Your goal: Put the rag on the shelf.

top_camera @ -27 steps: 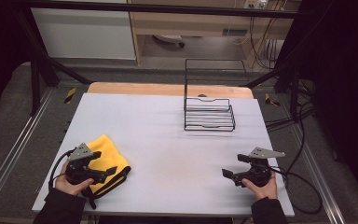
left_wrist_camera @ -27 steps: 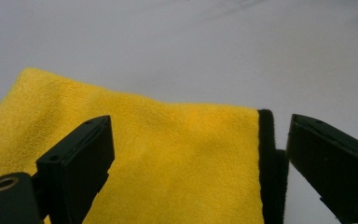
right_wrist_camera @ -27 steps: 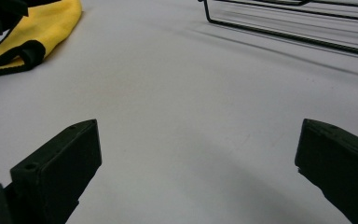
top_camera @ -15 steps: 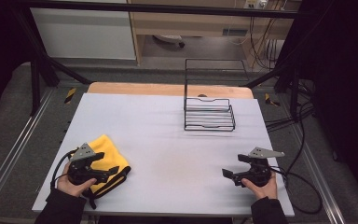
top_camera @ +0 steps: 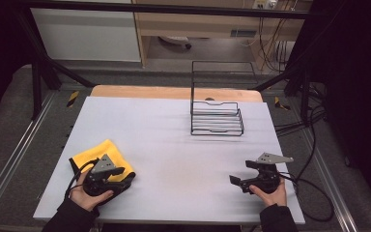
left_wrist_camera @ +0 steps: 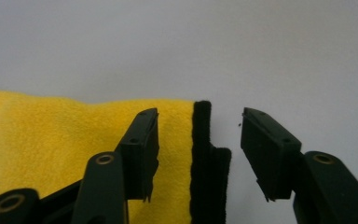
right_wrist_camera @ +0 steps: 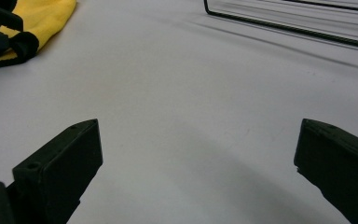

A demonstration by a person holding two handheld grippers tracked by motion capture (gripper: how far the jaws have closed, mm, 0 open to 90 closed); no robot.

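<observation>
Hardly anything has shifted since the earlier frames; both hands rest where they were. Left hand-held gripper (top_camera: 117, 172) sits at the near left of the bench (top_camera: 174, 145), its jaws half spread astride the black-trimmed edge of the yellow cloth (left_wrist_camera: 65, 154), not pressing it; right hand-held gripper (top_camera: 235, 180) is spread wide over bare bench; a wire rack (top_camera: 216, 123) stands farther back.

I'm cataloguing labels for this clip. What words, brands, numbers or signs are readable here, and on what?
None can be read.
The yellow cloth, its black edge, the wire rack and the left gripper bear no print.
The yellow-and-black floor markers are stripes only.
</observation>
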